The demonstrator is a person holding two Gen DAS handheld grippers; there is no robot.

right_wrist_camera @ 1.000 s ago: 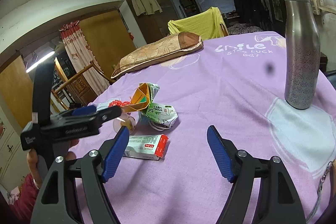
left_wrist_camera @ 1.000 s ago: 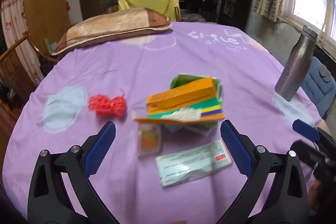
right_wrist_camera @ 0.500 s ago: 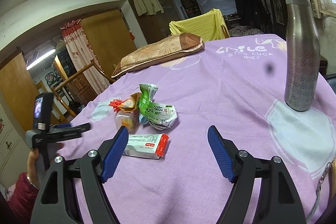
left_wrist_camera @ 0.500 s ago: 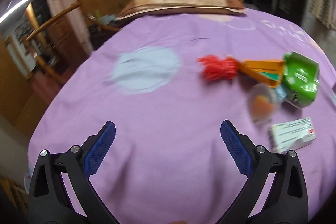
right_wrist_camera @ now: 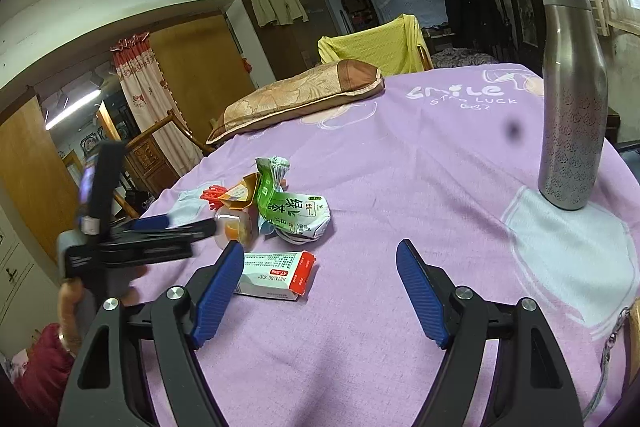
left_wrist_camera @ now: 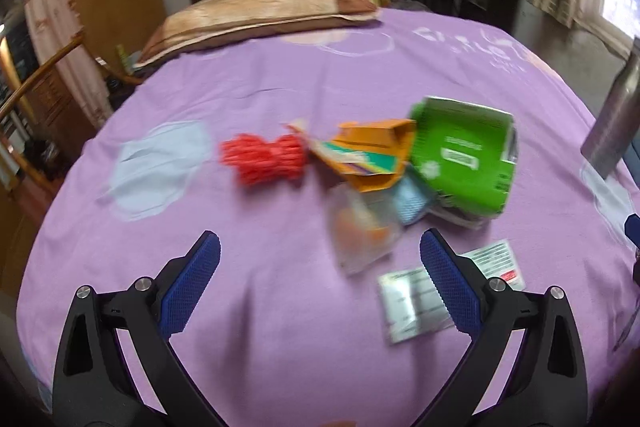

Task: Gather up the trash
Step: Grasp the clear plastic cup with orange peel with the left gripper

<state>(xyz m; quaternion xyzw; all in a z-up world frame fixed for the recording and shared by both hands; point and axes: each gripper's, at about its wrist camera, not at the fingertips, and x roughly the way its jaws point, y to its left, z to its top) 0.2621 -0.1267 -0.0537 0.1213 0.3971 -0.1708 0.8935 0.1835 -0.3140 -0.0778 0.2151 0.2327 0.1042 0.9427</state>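
On the purple bedsheet the trash lies clustered: a green tea packet, an orange carton, a clear cup, a red mesh bundle and, nearest, a white medicine box; both claws hover above the sheet, the left gripper spread wide and empty, the right gripper likewise spread with the medicine box just inside its left finger. Well apart to the right stands a steel bottle; a brown pillow lies at the far edge.

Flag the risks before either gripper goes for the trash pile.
1. The pile is tangled: orange carton, green pack and clear cup overlap, so one pinch may drag or scatter the others.
2. The medicine box lies flat on soft purple cloth; fingers could snag fabric.
3. The steel bottle stands upright beside the right gripper; a sideways swing might topple it.
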